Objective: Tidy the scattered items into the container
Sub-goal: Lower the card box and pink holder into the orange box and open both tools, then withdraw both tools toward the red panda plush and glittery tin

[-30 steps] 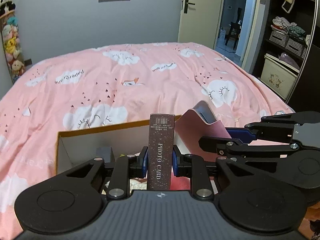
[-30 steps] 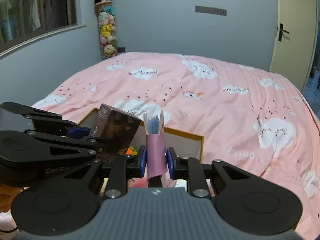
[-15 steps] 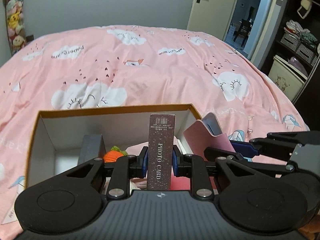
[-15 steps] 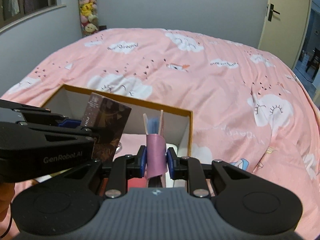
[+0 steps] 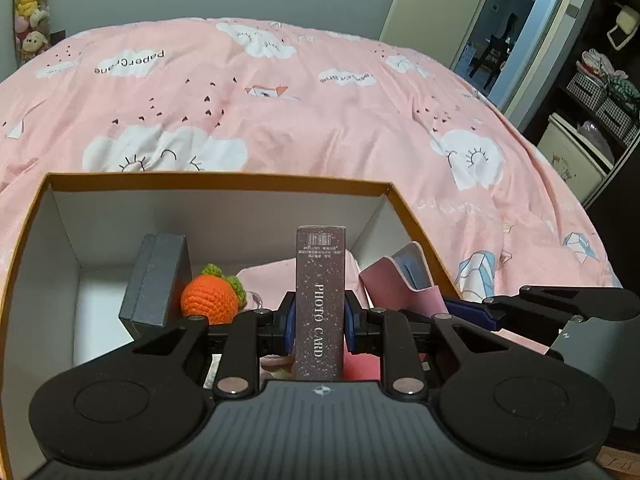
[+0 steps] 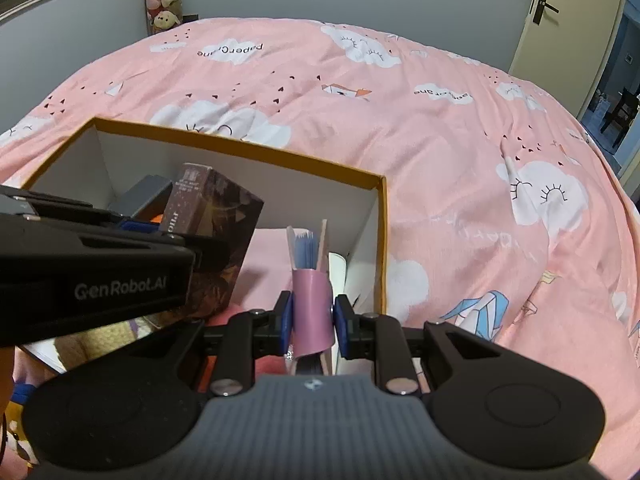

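Photo card box [image 5: 320, 300], speckled brown and upright, sits pinched in left tongs [image 5: 320, 322]; right tongs [image 6: 313, 318] pinch a pink pouch [image 6: 312, 304].

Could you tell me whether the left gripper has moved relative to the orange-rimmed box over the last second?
Yes. The left gripper, shut on the photo card box, has advanced over the orange-rimmed box, whose interior now fills the left wrist view.
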Available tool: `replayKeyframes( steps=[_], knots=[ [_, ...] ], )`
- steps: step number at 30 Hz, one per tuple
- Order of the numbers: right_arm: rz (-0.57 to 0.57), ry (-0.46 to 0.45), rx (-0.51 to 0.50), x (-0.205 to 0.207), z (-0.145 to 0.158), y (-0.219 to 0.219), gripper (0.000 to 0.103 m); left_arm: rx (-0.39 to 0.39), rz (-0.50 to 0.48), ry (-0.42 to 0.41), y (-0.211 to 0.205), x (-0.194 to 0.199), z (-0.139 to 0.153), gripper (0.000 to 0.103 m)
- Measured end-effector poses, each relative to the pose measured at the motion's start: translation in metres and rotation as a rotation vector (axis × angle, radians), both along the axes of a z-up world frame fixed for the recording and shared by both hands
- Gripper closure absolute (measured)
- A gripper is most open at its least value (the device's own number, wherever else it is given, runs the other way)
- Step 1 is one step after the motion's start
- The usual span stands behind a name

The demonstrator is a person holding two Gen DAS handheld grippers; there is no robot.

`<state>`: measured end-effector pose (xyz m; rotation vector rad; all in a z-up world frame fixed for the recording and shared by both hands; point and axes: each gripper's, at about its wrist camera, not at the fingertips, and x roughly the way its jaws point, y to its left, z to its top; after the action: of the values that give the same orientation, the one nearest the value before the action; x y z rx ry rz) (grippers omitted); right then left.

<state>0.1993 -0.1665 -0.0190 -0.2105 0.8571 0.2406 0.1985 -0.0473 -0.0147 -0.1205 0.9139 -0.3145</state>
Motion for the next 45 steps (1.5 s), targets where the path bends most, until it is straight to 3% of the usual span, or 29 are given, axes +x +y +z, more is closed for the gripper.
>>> replayKeyframes(
  steps=[11, 19, 31, 37, 40, 45],
  knots=[
    [0.012, 0.002, 0.026, -0.002, 0.002, -0.005, 0.073, -0.050, 0.034, 0.077, 0.012, 0.005, -0.013, 0.072],
    [0.034, -0.008, 0.059, -0.013, 0.014, -0.007, 0.073, -0.044, 0.044, 0.048, 0.022, -0.004, 0.001, 0.069],
    [0.148, -0.171, 0.164, -0.067, 0.050, -0.002, 0.073, 0.063, -0.026, -0.122, 0.030, -0.061, 0.056, 0.069],
    [0.193, -0.231, 0.216, -0.100, 0.059, 0.000, 0.073, 0.137, -0.040, -0.140, 0.041, -0.097, 0.071, 0.069],
    [0.209, -0.248, 0.244, -0.115, 0.062, -0.001, 0.068, 0.148, -0.029, -0.127, 0.050, -0.111, 0.073, 0.069],
    [0.237, -0.251, 0.286, -0.141, 0.056, -0.003, 0.060, 0.179, 0.040, -0.106, 0.063, -0.133, 0.064, 0.052]
  ],
)
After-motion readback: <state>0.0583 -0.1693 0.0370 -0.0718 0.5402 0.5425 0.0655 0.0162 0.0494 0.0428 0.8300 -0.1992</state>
